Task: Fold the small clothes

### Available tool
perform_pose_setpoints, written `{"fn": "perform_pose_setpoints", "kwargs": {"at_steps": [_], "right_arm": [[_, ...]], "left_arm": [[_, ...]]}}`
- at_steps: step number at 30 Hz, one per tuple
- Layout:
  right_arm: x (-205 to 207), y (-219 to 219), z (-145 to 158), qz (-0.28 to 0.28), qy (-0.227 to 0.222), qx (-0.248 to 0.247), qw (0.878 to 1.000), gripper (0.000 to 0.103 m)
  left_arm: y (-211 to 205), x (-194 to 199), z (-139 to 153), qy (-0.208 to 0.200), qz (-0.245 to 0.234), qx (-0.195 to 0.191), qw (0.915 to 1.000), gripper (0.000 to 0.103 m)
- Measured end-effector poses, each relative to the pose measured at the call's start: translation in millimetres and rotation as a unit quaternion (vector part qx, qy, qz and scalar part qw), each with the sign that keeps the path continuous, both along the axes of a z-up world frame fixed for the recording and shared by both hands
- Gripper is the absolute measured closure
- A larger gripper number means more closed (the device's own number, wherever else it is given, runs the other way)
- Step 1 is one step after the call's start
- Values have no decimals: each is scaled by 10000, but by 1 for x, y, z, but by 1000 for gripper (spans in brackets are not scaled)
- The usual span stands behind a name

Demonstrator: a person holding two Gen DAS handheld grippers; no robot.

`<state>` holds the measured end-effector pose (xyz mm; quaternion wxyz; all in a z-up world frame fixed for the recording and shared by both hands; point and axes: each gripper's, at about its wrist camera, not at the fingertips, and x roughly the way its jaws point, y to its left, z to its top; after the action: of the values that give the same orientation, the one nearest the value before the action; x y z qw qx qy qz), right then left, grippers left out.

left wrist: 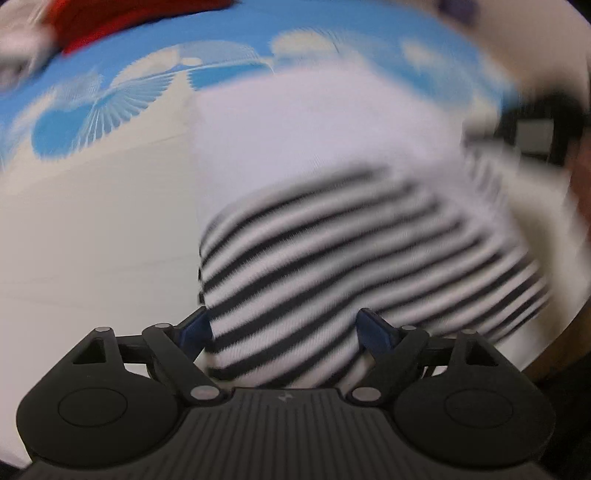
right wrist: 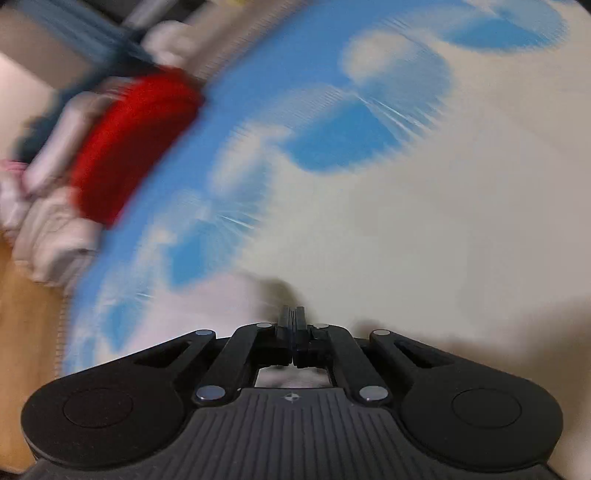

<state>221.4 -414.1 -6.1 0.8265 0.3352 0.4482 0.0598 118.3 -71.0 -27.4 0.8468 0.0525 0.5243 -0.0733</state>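
Note:
A small white garment with black stripes [left wrist: 332, 240] lies on the blue-and-cream patterned surface [left wrist: 92, 184], blurred by motion. My left gripper [left wrist: 284, 332] is open, its blue-tipped fingers [left wrist: 194, 328] on either side of the striped end of the garment. My right gripper [right wrist: 293, 317] has its jaws closed together over the patterned surface [right wrist: 406, 221]; a bit of pale cloth shows under them, and I cannot tell whether it is pinched. The other gripper shows blurred at the right edge of the left wrist view [left wrist: 535, 133].
A pile of clothes with a red piece [right wrist: 136, 140] and pale pieces [right wrist: 48, 221] lies at the left edge of the surface. The red piece also shows at the top left of the left wrist view [left wrist: 110, 22]. Wooden floor [right wrist: 26, 314] lies beyond.

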Motion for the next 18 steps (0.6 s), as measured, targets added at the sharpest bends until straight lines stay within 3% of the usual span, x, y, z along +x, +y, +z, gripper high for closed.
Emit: {"fn": "perform_pose_setpoints", "kwargs": {"at_steps": [2, 4, 6, 11, 13, 14, 15, 16, 18], "right_arm": [[-6, -3, 8, 40, -218, 199, 9996, 99], [-19, -7, 20, 303, -551, 561, 9964, 93], [-29, -5, 26, 752, -758, 823, 9909, 63], [-60, 33, 24, 2267, -772, 379, 9702, 55], [-77, 54, 16, 2820, -600, -111, 9575, 55], [-83, 60, 12, 3014, -556, -397, 9511, 64], [-92, 66, 10, 3240, -541, -669, 9421, 97], [-99, 66, 12, 3349, -585, -685, 9379, 96], [-112, 41, 28, 3166, -902, -144, 9442, 98]], "left_arm": [[0, -10, -2, -160, -183, 45, 9997, 14], [9, -15, 1, -158, -60, -193, 9997, 14], [23, -18, 5, -191, 217, -565, 9980, 14], [51, -26, 16, -406, 798, -1121, 9897, 14], [55, -25, 18, -392, 939, -1220, 9873, 14], [55, -22, 19, -362, 992, -1239, 9867, 14], [54, -22, 21, -348, 1027, -1257, 9861, 14], [55, -21, 23, -357, 1060, -1294, 9853, 14], [58, -20, 27, -427, 1092, -1421, 9829, 14]]}}
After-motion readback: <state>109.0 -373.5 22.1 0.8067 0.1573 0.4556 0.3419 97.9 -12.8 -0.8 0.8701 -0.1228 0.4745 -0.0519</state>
